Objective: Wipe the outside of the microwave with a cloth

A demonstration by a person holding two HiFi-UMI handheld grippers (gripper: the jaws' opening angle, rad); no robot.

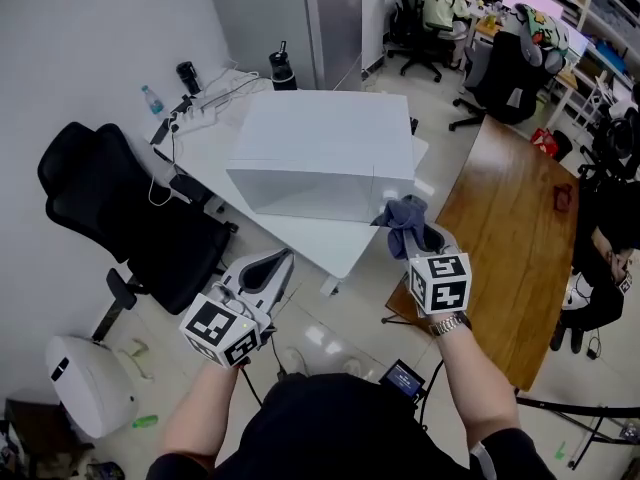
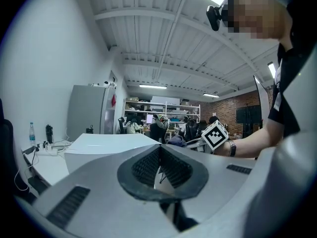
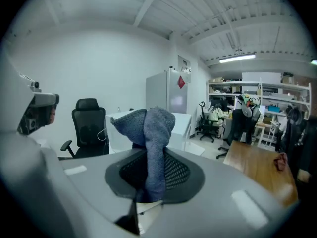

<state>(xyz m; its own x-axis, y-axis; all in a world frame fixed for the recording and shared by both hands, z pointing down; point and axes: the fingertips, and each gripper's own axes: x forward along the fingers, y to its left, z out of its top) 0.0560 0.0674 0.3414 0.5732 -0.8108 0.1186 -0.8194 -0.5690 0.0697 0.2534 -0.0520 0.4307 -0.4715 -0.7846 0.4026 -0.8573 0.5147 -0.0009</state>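
Note:
The white microwave (image 1: 320, 153) stands on a white table (image 1: 330, 243), and its top also shows in the left gripper view (image 2: 106, 143). My right gripper (image 1: 415, 236) is by the microwave's near right corner, shut on a blue-grey cloth (image 1: 405, 218). In the right gripper view the cloth (image 3: 148, 128) stands bunched up out of the jaws of that gripper (image 3: 153, 157). My left gripper (image 1: 283, 260) hovers in front of the table's near edge, left of the right one. Its pads (image 2: 148, 165) meet at the tips with nothing between them.
A black office chair (image 1: 110, 208) stands left of the table. A wooden table (image 1: 510, 228) lies to the right. Cables and a power strip (image 1: 200, 103), a small water bottle (image 1: 151, 99) and a dark flask (image 1: 282, 68) sit at the table's far side. A white bin (image 1: 90, 383) is on the floor.

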